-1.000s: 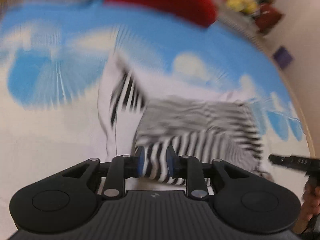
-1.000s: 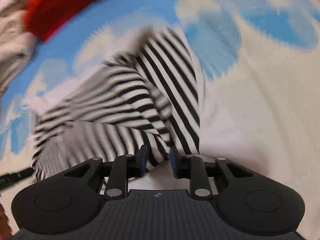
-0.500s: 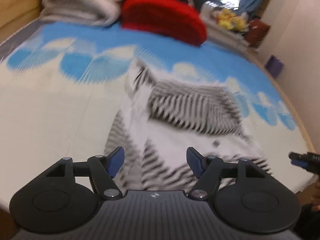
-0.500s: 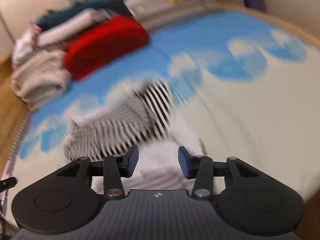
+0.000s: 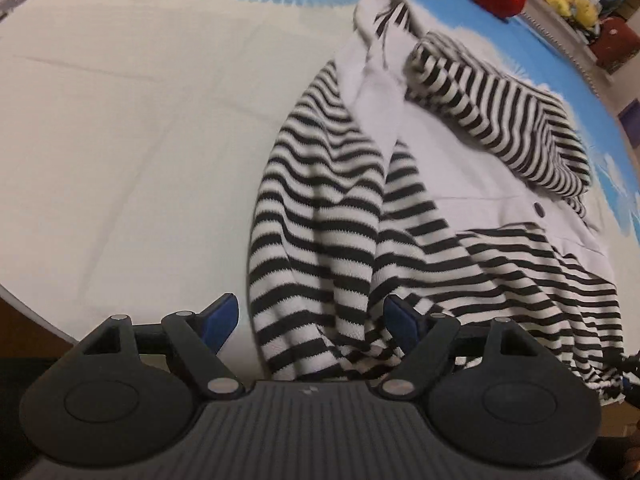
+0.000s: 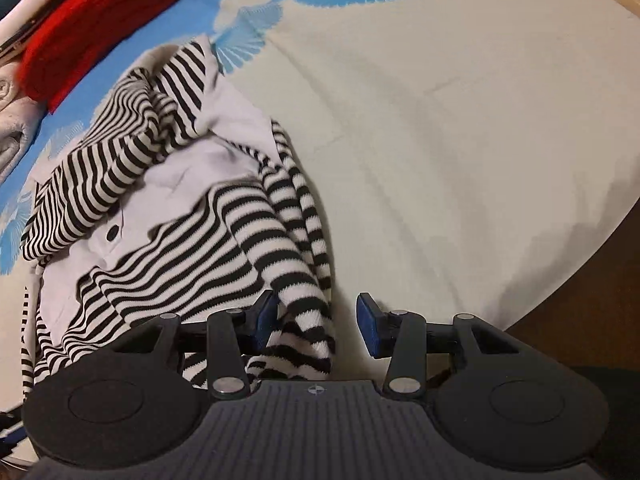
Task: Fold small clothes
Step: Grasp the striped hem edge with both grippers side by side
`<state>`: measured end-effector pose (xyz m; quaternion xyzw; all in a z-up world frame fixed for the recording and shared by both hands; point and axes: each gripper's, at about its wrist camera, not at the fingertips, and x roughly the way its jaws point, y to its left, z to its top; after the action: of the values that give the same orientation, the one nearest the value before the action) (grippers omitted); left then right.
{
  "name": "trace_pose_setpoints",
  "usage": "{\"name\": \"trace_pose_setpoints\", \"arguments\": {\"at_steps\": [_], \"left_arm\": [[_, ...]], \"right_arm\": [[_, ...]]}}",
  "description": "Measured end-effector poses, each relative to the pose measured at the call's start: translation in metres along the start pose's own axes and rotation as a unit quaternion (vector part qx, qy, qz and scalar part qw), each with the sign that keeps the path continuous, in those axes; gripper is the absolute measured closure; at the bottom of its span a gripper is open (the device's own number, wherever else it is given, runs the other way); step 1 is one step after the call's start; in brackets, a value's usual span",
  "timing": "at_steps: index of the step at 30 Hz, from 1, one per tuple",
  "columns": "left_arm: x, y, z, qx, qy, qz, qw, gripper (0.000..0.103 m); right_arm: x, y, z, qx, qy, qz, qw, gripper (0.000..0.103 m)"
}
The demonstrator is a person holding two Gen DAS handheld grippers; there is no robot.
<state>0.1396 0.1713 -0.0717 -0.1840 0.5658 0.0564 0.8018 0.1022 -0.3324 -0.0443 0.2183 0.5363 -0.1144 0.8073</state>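
No readable text, label, brand, number or sign in either view. Only mark: a small pale emblem, no letters, on the ribbed grey body of the left gripper [image 5: 311, 322], and a matching one on the right gripper [image 6: 316, 322]; too small to make out a shape or name. The striped garment [image 5: 320, 216] shows no tag or print, just black and white stripes and a dark button. The bedsheet [image 6: 440, 120] carries blue fan-shaped patterns only, no writing. The red cushion [image 6: 96, 20] is plain. Items on the far shelf in the left wrist view are too blurred to read.
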Motion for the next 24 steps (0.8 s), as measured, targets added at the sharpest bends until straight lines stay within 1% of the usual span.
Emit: {"name": "trace_pose_setpoints", "arguments": {"at_steps": [2, 4, 6, 7, 8, 9, 10, 11, 13, 15, 16, 17, 18, 19, 20, 22, 24], "left_arm": [[0.004, -0.001, -0.001, -0.004, -0.005, 0.003, 1.0, 0.02], [0.006, -0.004, -0.003, 0.003, -0.014, 0.015, 0.9998, 0.021], [0.009, -0.01, -0.004, 0.02, -0.019, 0.036, 0.999, 0.037], [0.009, -0.012, -0.004, 0.031, -0.02, 0.049, 0.9981, 0.057], [0.008, -0.013, -0.005, 0.042, -0.023, 0.057, 0.9972, 0.083], [0.006, -0.013, -0.004, 0.047, -0.023, 0.053, 0.9973, 0.092], [0.004, -0.012, -0.004, 0.043, -0.024, 0.05, 0.9976, 0.094], [0.001, -0.011, -0.003, 0.04, -0.028, 0.055, 0.9973, 0.094], [-0.004, -0.008, -0.004, 0.039, -0.036, 0.064, 0.9965, 0.094], [-0.007, -0.003, -0.002, 0.024, -0.033, 0.056, 0.9976, 0.09], [-0.008, -0.001, -0.002, 0.015, -0.03, 0.052, 0.9981, 0.082], [-0.009, 0.003, 0.0, 0.0, -0.028, 0.043, 0.9987, 0.065], [-0.01, 0.006, 0.001, -0.016, -0.027, 0.031, 0.999, 0.054], [-0.01, 0.009, 0.002, -0.034, -0.029, 0.014, 0.9989, 0.036], [-0.011, 0.01, 0.004, -0.048, -0.033, 0.002, 0.9983, 0.024], [-0.013, 0.007, 0.006, -0.055, -0.044, -0.008, 0.9975, 0.019], [-0.01, 0.002, 0.008, -0.049, -0.039, -0.017, 0.9978, 0.018]], "right_arm": [[0.006, 0.002, -0.003, 0.0, 0.01, -0.003, 1.0, 0.057], [0.01, 0.003, -0.005, -0.01, 0.015, -0.008, 1.0, 0.057], [0.012, 0.006, -0.007, -0.022, 0.017, -0.014, 1.0, 0.056], [0.015, 0.008, -0.007, -0.028, 0.017, -0.017, 0.999, 0.056], [0.016, 0.01, -0.008, -0.035, 0.017, -0.021, 0.999, 0.056], [0.017, 0.011, -0.007, -0.039, 0.017, -0.024, 0.999, 0.055], [0.017, 0.012, -0.007, -0.042, 0.016, -0.026, 0.999, 0.055], [0.018, 0.013, -0.006, -0.042, 0.016, -0.028, 0.999, 0.054], [0.019, 0.014, -0.005, -0.042, 0.015, -0.03, 0.999, 0.053], [0.02, 0.016, -0.005, -0.042, 0.014, -0.031, 0.999, 0.051], [0.021, 0.017, -0.005, -0.043, 0.013, -0.032, 0.998, 0.051], [0.021, 0.018, -0.005, -0.044, 0.012, -0.034, 0.998, 0.051], [0.021, 0.018, -0.005, -0.042, 0.011, -0.035, 0.998, 0.051], [0.021, 0.018, -0.004, -0.041, 0.01, -0.036, 0.998, 0.051], [0.021, 0.017, -0.004, -0.038, 0.009, -0.036, 0.999, 0.051], [0.022, 0.017, -0.003, -0.035, 0.009, -0.036, 0.999, 0.051], [0.023, 0.017, -0.004, -0.039, 0.008, -0.038, 0.998, 0.051]]}}
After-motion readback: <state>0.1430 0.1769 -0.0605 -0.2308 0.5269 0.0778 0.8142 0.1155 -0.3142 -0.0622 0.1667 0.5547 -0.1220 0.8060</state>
